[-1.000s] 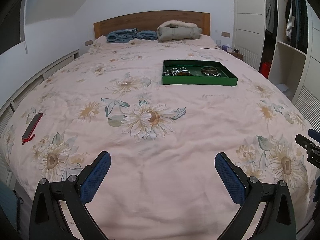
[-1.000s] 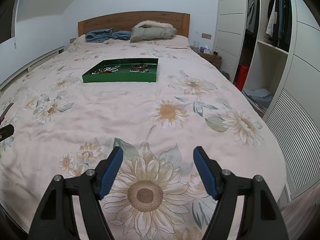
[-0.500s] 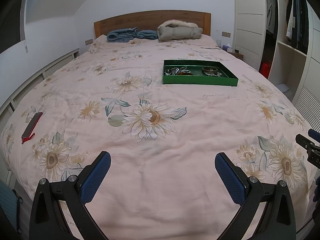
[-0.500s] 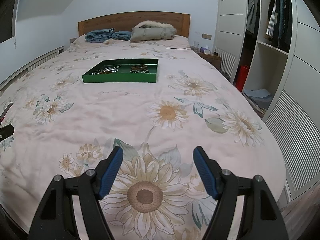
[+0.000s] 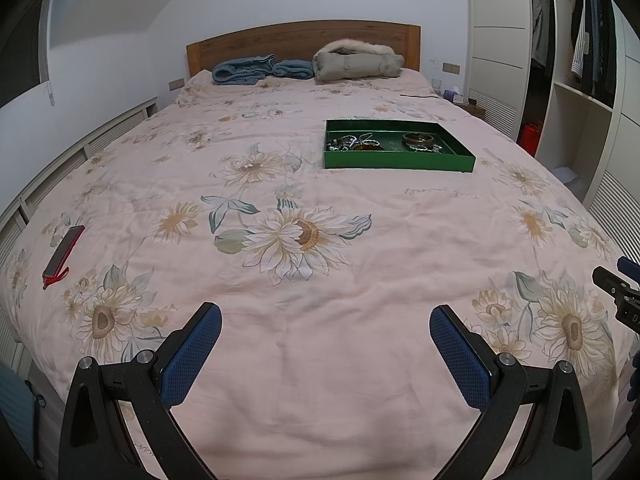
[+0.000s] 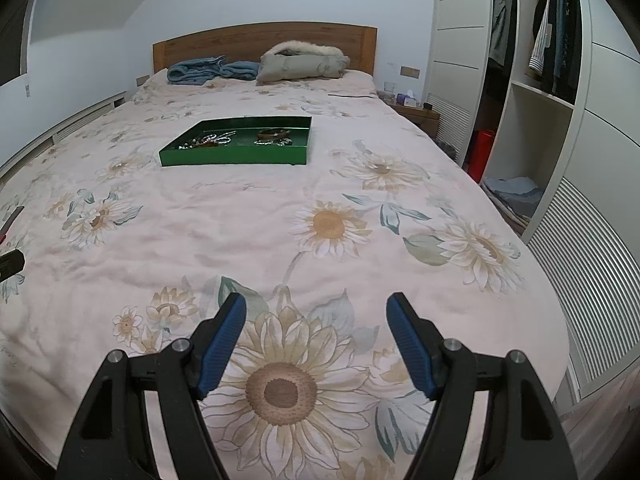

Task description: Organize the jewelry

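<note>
Jewelry heaped in a green tray, on the bed toward the head end and right of its middle line: tangled chains and beads in the tray's left part, bangle and smaller pieces in the right part. Red phone near the bed's left edge, flat on the floral cover, well apart from the tray. Left tool low over the foot end, spread wide, blue pads gripping nothing. Right tool also over the foot end, nearer the right edge, above a large printed sunflower, spread and empty too. Blue folded blanket and grey fur-trimmed coat against the wooden headboard. Open wardrobe past the bed's right edge, clothes hanging inside.
</note>
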A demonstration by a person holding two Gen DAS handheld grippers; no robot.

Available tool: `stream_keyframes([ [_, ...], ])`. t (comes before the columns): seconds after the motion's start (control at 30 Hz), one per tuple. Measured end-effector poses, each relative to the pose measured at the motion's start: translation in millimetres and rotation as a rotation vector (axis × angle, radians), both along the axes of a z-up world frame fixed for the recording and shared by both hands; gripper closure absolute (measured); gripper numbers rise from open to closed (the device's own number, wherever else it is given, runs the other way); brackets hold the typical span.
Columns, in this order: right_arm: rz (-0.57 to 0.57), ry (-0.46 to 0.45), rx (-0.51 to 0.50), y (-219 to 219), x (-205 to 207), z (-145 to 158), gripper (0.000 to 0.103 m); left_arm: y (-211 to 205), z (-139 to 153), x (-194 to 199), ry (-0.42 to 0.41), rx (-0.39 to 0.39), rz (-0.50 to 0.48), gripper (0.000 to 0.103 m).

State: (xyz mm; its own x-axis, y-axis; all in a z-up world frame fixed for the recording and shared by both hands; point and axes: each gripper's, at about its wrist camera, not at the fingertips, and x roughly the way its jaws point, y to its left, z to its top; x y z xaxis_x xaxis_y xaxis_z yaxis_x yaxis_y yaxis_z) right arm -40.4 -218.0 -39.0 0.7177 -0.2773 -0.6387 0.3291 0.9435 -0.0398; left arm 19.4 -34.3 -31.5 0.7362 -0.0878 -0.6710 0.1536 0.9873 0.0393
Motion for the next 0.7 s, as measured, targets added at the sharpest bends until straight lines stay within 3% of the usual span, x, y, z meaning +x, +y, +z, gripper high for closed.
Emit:
stream_keyframes([
  [0.7, -0.009, 0.0, 0.001, -6.6, -1.9, -0.1, 0.032, -2.1, 0.1, 1.7, 0.004, 0.002, -0.009, 0.001],
])
